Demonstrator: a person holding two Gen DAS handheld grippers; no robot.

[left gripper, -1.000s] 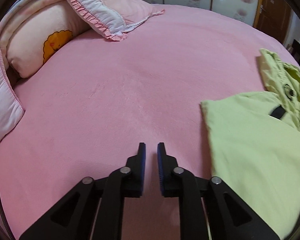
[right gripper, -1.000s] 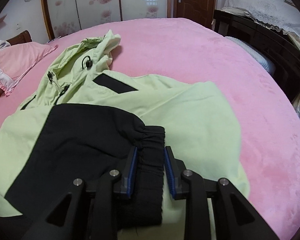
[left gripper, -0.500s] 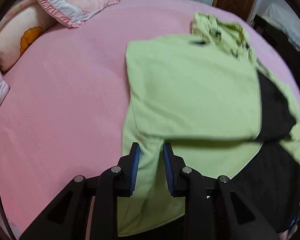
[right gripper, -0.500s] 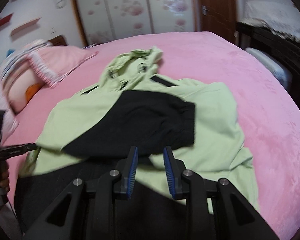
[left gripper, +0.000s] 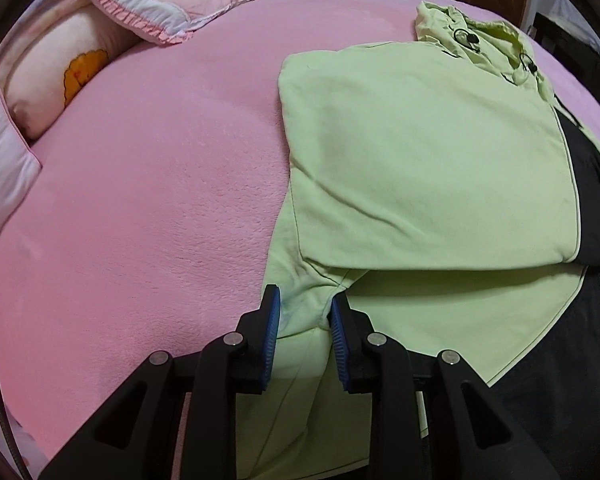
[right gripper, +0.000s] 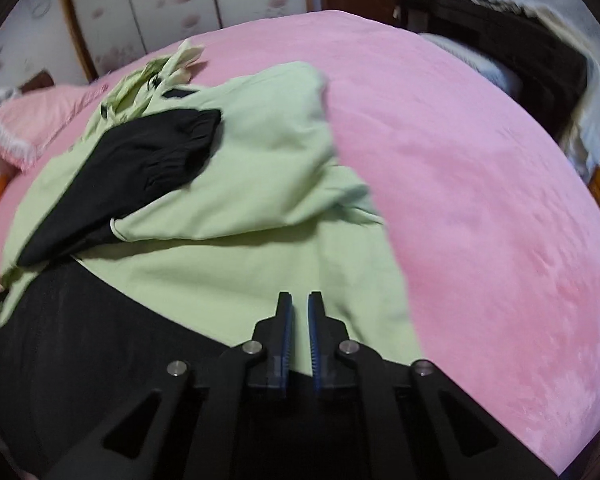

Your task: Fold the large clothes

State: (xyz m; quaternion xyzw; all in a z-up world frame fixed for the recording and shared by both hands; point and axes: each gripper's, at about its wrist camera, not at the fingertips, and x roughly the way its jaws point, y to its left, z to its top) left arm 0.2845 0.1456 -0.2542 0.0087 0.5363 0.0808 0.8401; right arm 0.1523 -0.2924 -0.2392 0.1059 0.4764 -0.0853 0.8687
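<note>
A light green and black hooded jacket (left gripper: 419,152) lies on the pink bed (left gripper: 140,200), both sleeves folded across its body. In the right wrist view the jacket (right gripper: 260,152) has a black sleeve (right gripper: 148,160) lying across it. My left gripper (left gripper: 303,308) is open, its jaws either side of the jacket's green lower left edge. My right gripper (right gripper: 300,312) has its jaws nearly closed, over the jacket's lower right part near the black hem (right gripper: 100,340); I cannot tell whether cloth is pinched.
Pink pillows (left gripper: 148,4) and a cream cushion (left gripper: 56,84) lie at the head of the bed on the left. A dark wooden bed frame (right gripper: 519,64) and white bedding stand to the right. Wardrobe doors (right gripper: 160,0) are behind.
My left gripper swung from bare pink bed to the jacket's lower left edge and opened. My right gripper let go of the black sleeve, drew back to the hem and narrowed.
</note>
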